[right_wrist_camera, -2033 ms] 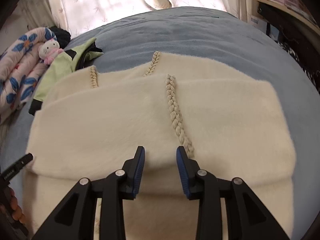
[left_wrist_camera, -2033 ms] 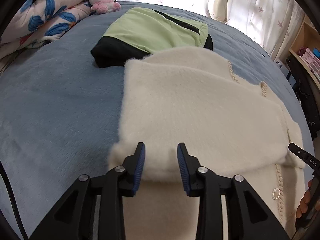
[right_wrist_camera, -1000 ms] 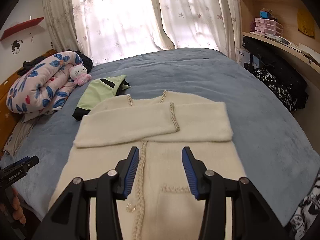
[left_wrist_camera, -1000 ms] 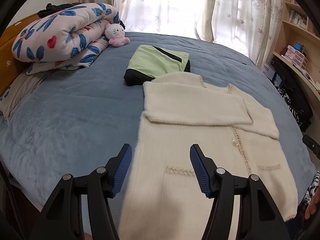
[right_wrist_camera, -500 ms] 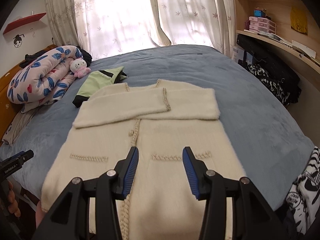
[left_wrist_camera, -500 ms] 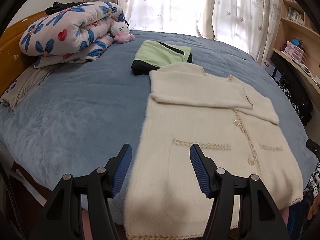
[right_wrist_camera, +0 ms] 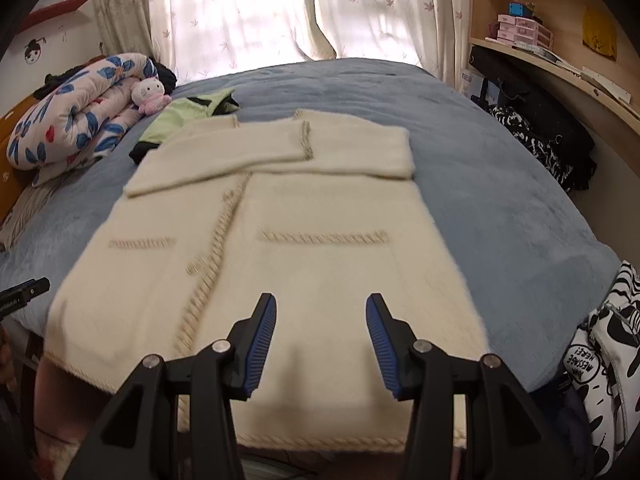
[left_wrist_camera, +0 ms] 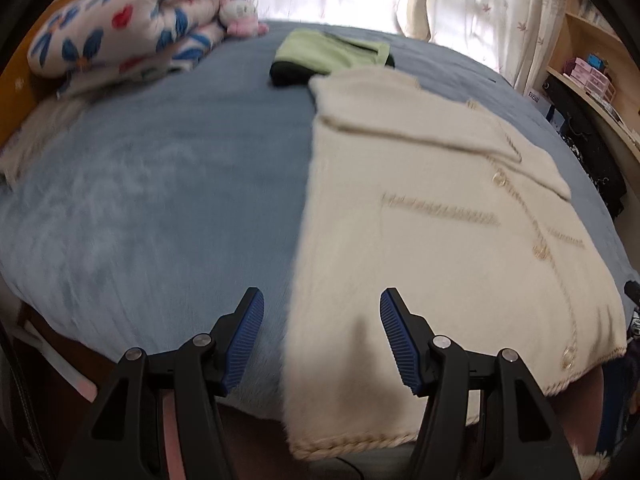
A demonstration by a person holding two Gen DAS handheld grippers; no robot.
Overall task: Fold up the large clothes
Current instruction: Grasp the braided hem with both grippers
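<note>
Cream and fluffy, the cardigan (right_wrist_camera: 328, 216) lies flat on the blue bed (right_wrist_camera: 500, 200) with its front up, both sleeves folded across the chest at the far end and its braided hem hanging over the near edge of the mattress. A braided band runs down the middle with buttons beside it, and a braided pocket trim sits on each side of the band. Above the near hem the right gripper (right_wrist_camera: 321, 338) hovers over the right half of the cardigan; its blue-padded fingers (right_wrist_camera: 262, 334) are opening, with nothing pinched between them. The left gripper (left_wrist_camera: 321, 334) hangs over the cardigan's near left edge, its fingers (left_wrist_camera: 244, 336) spread, one over the bare blue cover and the other over the cream knit, gripping nothing. Beyond the cardigan's far left corner lies a folded green and black garment (right_wrist_camera: 188, 118), touching or just beside the collar. Farther left, a rolled flowered quilt (right_wrist_camera: 76, 116) rests at the bed's edge with a small pink and white plush toy (right_wrist_camera: 150, 96) against it. Pale curtains (right_wrist_camera: 248, 12) hang behind the bed, and wooden shelves (right_wrist_camera: 532, 40) stand at the right.
</note>
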